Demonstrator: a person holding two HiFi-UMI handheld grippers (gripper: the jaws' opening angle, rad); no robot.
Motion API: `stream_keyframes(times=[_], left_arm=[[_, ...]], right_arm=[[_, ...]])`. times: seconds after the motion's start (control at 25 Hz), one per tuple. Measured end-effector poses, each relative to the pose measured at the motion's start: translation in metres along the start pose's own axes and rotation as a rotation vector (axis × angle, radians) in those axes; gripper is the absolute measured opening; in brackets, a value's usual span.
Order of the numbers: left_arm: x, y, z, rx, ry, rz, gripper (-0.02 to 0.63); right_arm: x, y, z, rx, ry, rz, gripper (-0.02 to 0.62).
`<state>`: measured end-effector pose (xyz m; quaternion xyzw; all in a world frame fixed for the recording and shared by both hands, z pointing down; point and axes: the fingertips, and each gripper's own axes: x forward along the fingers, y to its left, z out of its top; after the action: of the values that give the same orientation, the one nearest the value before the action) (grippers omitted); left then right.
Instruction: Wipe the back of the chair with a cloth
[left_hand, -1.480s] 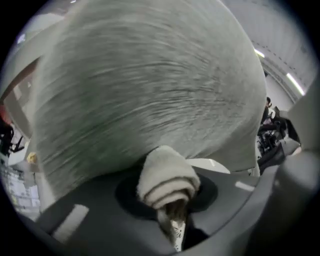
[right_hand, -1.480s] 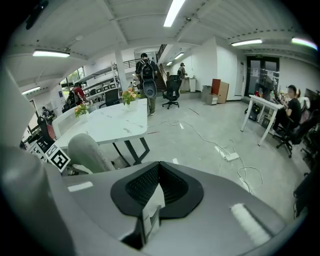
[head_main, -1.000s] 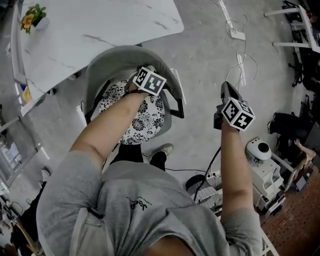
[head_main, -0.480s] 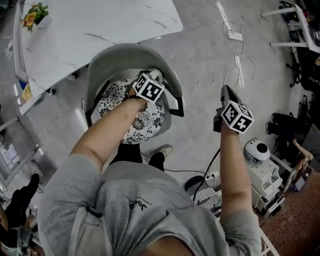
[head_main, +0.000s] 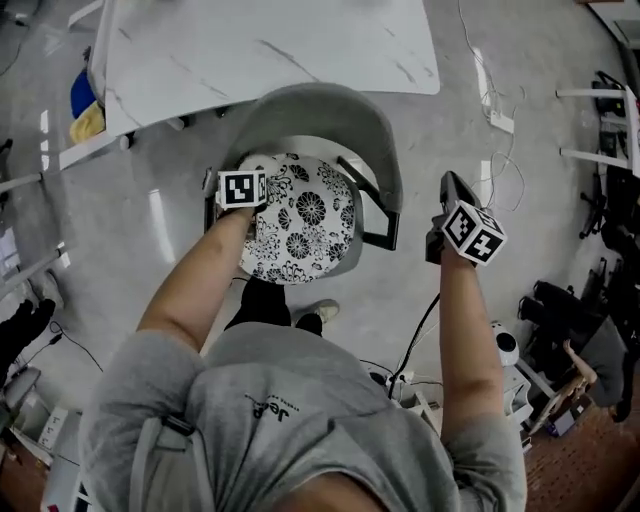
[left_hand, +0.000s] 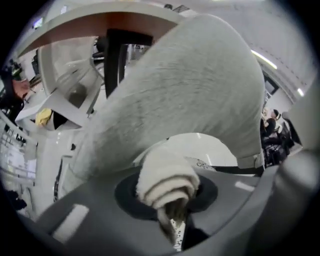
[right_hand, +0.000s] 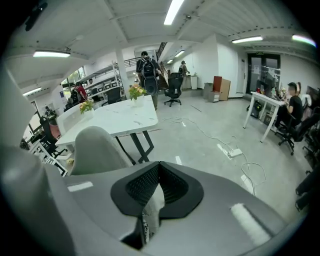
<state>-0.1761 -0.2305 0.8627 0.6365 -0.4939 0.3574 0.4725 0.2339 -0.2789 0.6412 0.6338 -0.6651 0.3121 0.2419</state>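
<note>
White cloth (left_hand: 167, 181) clamped in left gripper (left_hand: 172, 212) fingers near chair (left_hand: 200, 85); right gripper (right_hand: 152, 196) fingers together.

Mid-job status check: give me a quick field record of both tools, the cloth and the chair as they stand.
left tool: shut on the cloth, at the patterned seat's edge
cloth: pale, rolled, pointing at the chair back
chair back: grey, curved, close in front of the cloth
cloth touching chair back: cannot tell
right tool: shut, empty, held over the floor, apart from the chair
table: white, beyond the chair
</note>
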Motion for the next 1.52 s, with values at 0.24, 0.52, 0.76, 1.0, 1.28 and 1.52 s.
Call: stream_keyframes(times=[0.24,0.52,0.76,1.0,1.28,1.52], left_arm=[[0.015,0.018,0.002,-0.107,-0.024,0.017,0.144],[0.04,0.008,0.028,-0.152,-0.012,-0.004,0.144],[0.075,-0.025,0.049,-0.019,0.03,-0.005,0.144],[0.107,-0.094,0.074,0.223,0.014,-0.068,0.143],[0.129,-0.202,0.065,0.512,0.037,-0.194,0.143],[0.135,-0.277,0.026,0.779,0.068,-0.299,0.143]], right_arm=[[0.023,0.03,0.012,-0.047,0.004,0.036,0.003],[0.03,0.012,0.014,-0.045,0.008,0.009,0.003],[0.022,-0.038,0.004,0.003,0.006,-0.052,0.003],[-0.011,-0.095,-0.03,0.105,-0.005,-0.152,0.003],[-0.038,-0.142,-0.055,0.166,-0.014,-0.208,0.003],[-0.054,-0.161,-0.066,0.202,-0.033,-0.232,0.003]])
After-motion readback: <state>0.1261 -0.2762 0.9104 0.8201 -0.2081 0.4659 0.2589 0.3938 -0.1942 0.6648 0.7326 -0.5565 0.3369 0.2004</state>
